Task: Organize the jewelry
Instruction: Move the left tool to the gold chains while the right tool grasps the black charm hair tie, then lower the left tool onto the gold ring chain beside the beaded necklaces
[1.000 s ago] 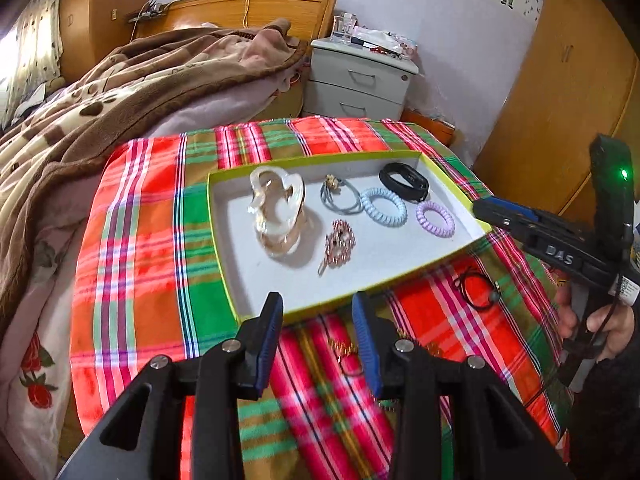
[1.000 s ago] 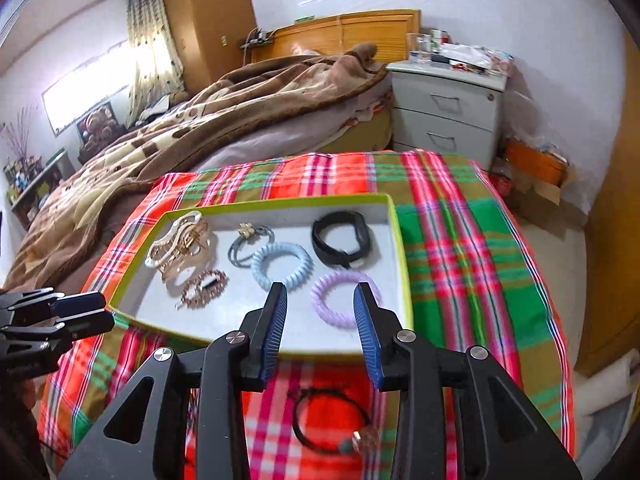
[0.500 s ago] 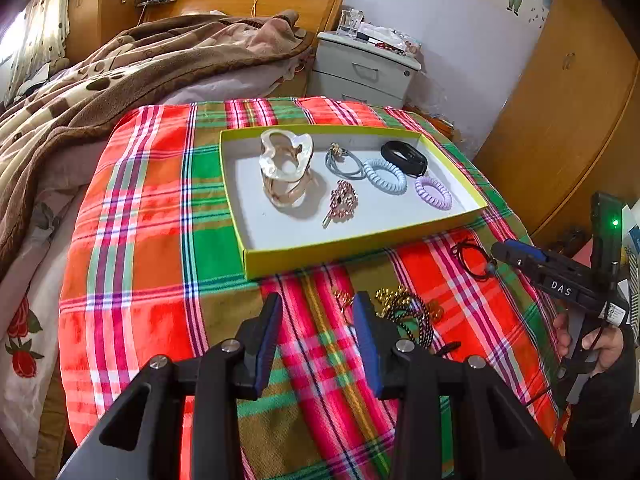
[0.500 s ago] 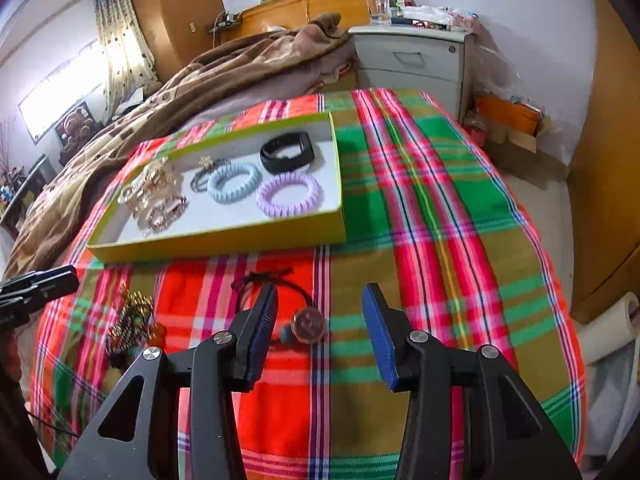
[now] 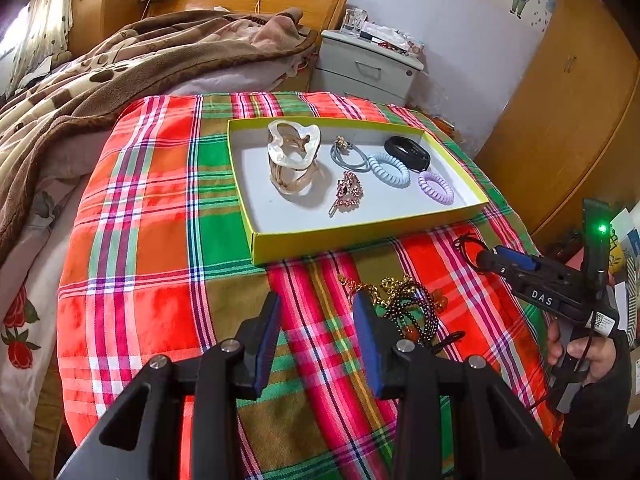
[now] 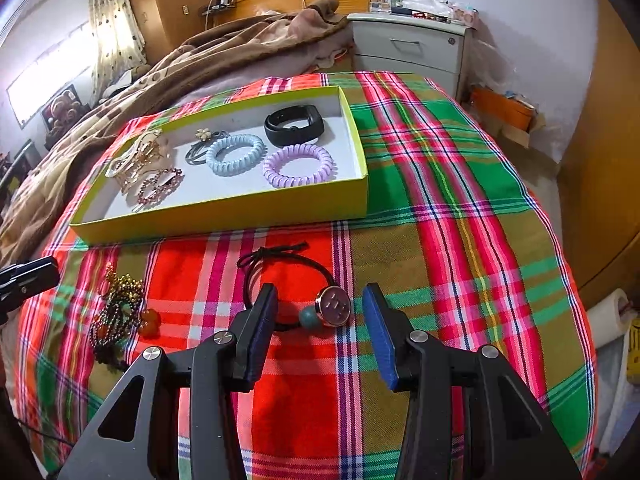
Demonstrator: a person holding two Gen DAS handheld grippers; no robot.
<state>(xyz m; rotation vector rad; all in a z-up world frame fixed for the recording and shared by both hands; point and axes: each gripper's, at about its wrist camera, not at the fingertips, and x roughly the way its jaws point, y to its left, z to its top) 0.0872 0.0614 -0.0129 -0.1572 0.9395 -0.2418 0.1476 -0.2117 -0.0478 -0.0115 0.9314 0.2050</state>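
A yellow-green tray (image 6: 224,220) on the plaid cloth holds a purple coil tie (image 6: 298,164), a blue coil tie (image 6: 236,154), a black band (image 6: 294,124), a pink clip (image 6: 160,186) and a clear hair claw (image 5: 294,146). In front of the tray lies a black hair tie (image 6: 280,264) with a round charm and a teal bead. My right gripper (image 6: 320,300) hovers open just above it, the charm between its fingers and untouched. A tangled bead pile (image 5: 408,308) lies just right of my left gripper (image 5: 317,304), which is open and holds nothing.
The plaid cloth (image 6: 460,220) drops away at its near, left and right sides. A bed with a brown blanket (image 5: 120,68) is at the back left, a grey nightstand (image 5: 368,68) behind, and a wooden wardrobe (image 5: 560,100) to the right.
Both grippers have drawn back from over the tray to the near cloth. The right one sank over the black hair tie and its jaws widened; the left now stands beside the bead pile.
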